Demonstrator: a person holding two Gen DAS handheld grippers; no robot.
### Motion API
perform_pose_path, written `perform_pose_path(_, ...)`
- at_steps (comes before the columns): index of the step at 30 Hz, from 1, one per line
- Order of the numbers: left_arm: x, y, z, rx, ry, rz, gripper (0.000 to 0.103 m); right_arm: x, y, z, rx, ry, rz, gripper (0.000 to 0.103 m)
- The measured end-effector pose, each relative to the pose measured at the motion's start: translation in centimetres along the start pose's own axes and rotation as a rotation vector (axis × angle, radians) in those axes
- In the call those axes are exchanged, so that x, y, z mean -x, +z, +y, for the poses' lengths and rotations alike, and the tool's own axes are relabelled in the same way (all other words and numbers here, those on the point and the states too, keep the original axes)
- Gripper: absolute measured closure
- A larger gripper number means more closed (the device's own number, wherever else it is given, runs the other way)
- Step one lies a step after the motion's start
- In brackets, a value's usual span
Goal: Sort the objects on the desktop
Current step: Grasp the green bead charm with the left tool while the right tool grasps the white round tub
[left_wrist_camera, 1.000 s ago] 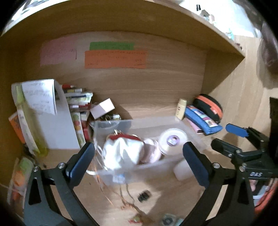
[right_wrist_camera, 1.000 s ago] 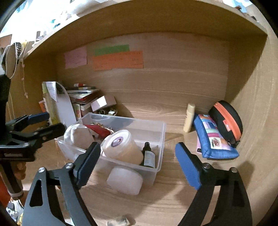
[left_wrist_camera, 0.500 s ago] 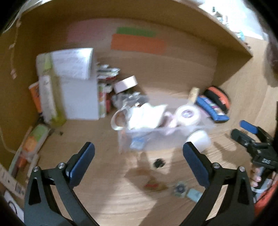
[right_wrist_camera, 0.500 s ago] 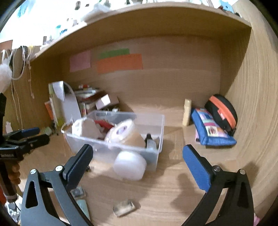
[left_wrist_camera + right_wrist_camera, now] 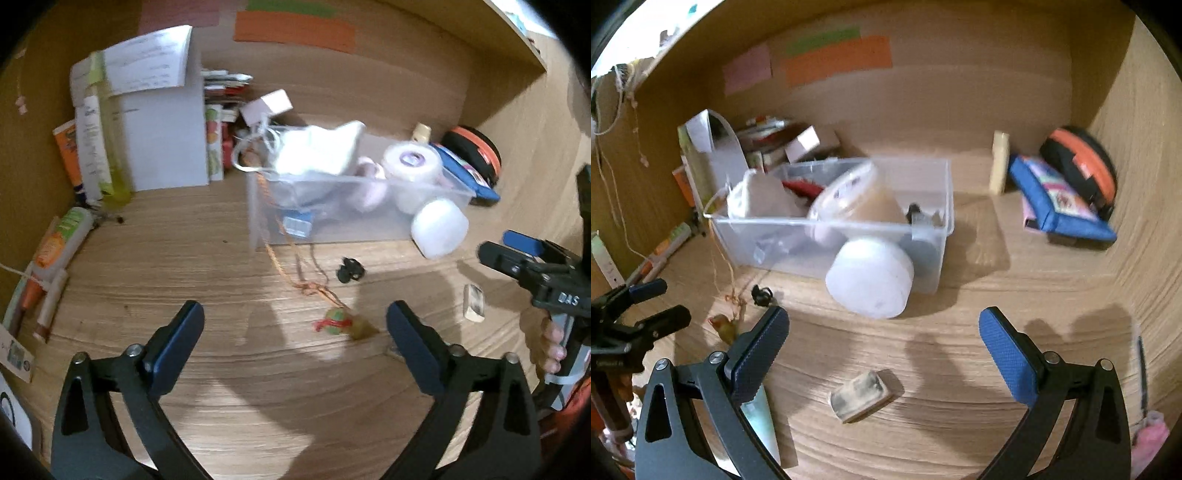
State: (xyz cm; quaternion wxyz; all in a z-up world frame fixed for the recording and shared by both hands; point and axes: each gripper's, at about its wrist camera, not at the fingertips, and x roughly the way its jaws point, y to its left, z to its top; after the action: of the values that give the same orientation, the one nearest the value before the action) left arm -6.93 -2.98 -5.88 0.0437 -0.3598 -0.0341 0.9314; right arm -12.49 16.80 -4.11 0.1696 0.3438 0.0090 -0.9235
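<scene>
My left gripper [image 5: 294,314] hovers low over the wooden desk. Its jaws are closing, and the pads touch nothing. A green-and-red charm [image 5: 334,325] on an orange cord lies on the desk in line between the fingertips. A black clip [image 5: 349,271] lies beyond it. My right gripper [image 5: 882,317] stands open and empty above a grubby eraser [image 5: 862,395]. A white jar [image 5: 870,277] lies on its side against the clear bin [image 5: 783,243]. The bin holds a white cloth pouch, a tape roll and small items. Each gripper shows in the other's view: left gripper [image 5: 670,299], right gripper [image 5: 496,245].
Books and papers [image 5: 162,122] stand at the back left, with tubes [image 5: 55,251] lying along the left wall. A cream tube [image 5: 999,166], a blue pouch [image 5: 1060,199] and a black-and-orange case [image 5: 1082,166] sit at the back right. A shelf overhangs the alcove.
Both grippers have sunk and tipped down toward the desk, bringing the charm, clip and eraser into view. The left jaws stand slightly narrower; the right jaws have widened.
</scene>
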Motion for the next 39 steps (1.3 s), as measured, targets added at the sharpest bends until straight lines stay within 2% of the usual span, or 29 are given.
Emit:
perform_pose_path(1, -0.4, 0.0, -0.2, -0.007, -0.013, 0.017, 0.016, -0.3, 0.1, 0.0, -0.004, 0.001, 0.009, 0.000)
perform_pose_path(5, -2.0, -0.1, -0.7, -0.019, -0.041, 0.083, 0.023, -1.3, 0.6, 0.3, -0.013, 0.007, 0.046, 0.000)
perform_pose_path(9, -3.4, -0.2, -0.8, -0.003, -0.065, 0.133, 0.036, -2.5, 1.2, 0.8, -0.014, -0.007, 0.067, 0.002)
perform_pose_path(11, -3.4, -0.1, -0.9, -0.010, -0.062, 0.128, 0.037, -3.3, 1.5, 0.8, -0.028, -0.008, 0.085, 0.002)
perform_pose_path(17, -3.2, -0.4, -1.4, -0.043, -0.066, 0.126, 0.043, -5.2, 2.1, 0.4, -0.083, -0.007, 0.128, 0.016)
perform_pose_path(21, -3.0, -0.7, -1.5, -0.061, -0.046, 0.104, 0.060, -6.6, 2.1, 0.2, -0.118, 0.016, 0.168, 0.033)
perform_pose_path(24, -2.8, -0.9, -0.9, -0.048, -0.055, 0.095, 0.070, -7.0, 1.9, 0.0, -0.152, 0.031, 0.172, 0.040)
perform_pose_path(33, -2.0, -0.8, 0.5, 0.006, -0.063, 0.083, 0.074, -6.1, 1.5, 0.2, -0.146, 0.076, 0.155, 0.040)
perform_pose_path(39, -0.9, -0.1, 0.9, 0.024, -0.052, 0.031, 0.074, -4.4, 1.5, 1.2, -0.088, 0.083, 0.109, 0.041)
